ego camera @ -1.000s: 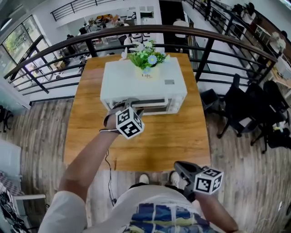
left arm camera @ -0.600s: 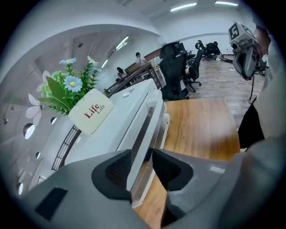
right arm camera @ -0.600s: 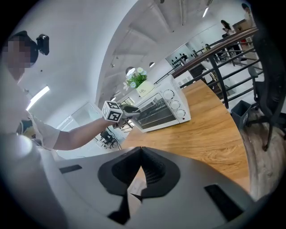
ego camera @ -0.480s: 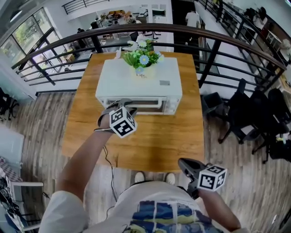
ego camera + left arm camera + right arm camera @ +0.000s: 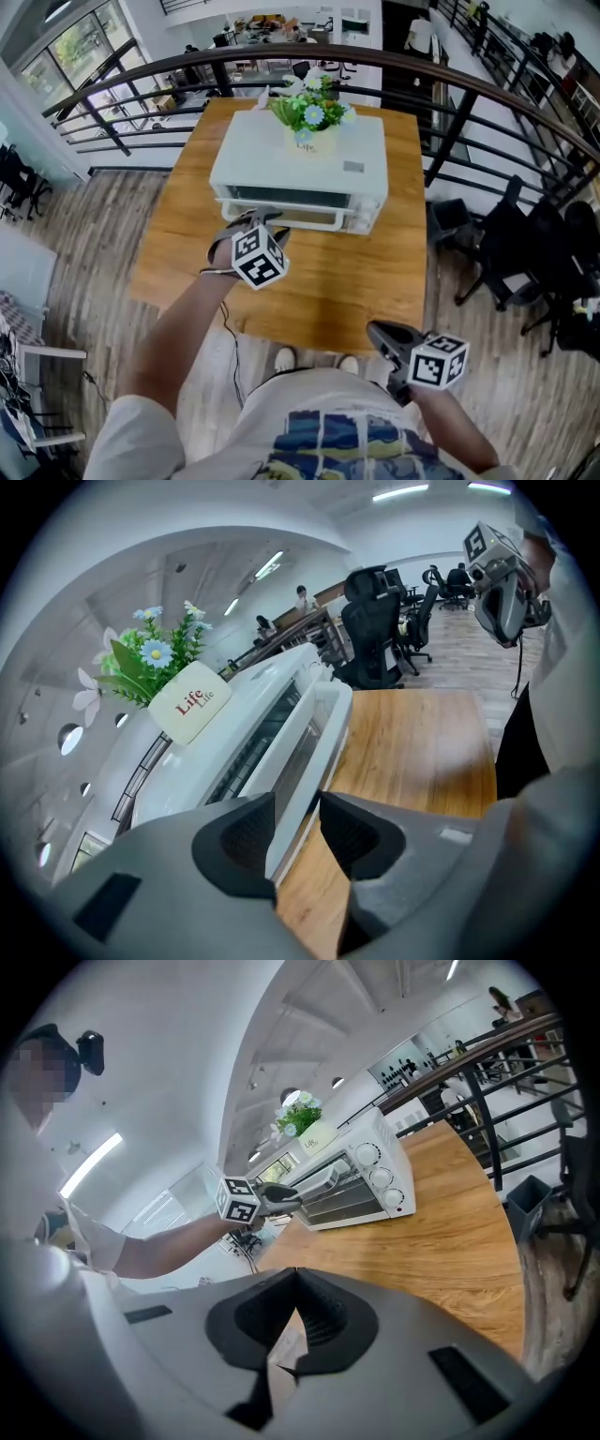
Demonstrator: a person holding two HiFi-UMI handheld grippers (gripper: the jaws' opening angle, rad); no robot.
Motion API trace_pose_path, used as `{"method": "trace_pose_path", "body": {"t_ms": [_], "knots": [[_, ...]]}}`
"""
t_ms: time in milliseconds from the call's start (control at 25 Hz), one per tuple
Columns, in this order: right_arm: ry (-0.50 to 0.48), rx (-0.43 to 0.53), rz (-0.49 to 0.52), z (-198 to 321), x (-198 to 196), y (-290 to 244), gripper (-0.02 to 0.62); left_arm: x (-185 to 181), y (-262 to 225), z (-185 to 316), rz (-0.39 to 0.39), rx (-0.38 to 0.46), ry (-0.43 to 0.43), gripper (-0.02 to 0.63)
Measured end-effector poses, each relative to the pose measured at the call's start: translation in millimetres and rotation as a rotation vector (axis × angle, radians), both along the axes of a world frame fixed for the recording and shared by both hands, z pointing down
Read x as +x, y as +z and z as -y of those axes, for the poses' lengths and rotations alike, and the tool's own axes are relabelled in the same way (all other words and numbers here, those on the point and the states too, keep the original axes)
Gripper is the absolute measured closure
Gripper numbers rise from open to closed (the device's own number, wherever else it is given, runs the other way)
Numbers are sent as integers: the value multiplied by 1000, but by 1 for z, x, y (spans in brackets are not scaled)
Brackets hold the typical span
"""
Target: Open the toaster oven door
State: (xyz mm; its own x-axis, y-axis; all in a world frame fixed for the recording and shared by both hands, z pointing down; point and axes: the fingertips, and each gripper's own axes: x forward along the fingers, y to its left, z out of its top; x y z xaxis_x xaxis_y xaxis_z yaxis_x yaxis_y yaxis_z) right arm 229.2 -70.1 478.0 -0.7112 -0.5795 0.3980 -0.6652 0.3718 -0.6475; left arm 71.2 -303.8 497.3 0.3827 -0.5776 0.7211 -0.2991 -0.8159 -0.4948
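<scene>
Hanging clenched and empty by the body, right tongs (image 5: 294,1283) idle. Left tongs (image 5: 298,810) grasp the handle (image 5: 319,731) of the oven (image 5: 272,157) on the tabletop's (image 5: 361,281) far half. Pulling too hard could drag the whole oven forward — or topple its flowers (image 5: 307,105).

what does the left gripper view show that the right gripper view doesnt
Only the left gripper view: a close look at the left tongs closed on the door handle, and a readable Life label on the flower pot.
Only the right gripper view: the oven's three knobs, the black railing, and a straight look at the right tongs, shut and empty.
Both: the white toaster oven, the flowers on top of it, and the wooden table.
</scene>
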Motion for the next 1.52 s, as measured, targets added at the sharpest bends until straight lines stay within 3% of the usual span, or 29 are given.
{"method": "trace_pose_path", "body": {"t_ms": [920, 1520], "knots": [[-74, -23, 6, 4, -24, 8, 594, -17, 61, -88, -89, -188, -29, 460], [-60, -32, -14, 0, -33, 11, 594, -19, 88, -109, -169, -152, -87, 460]]}}
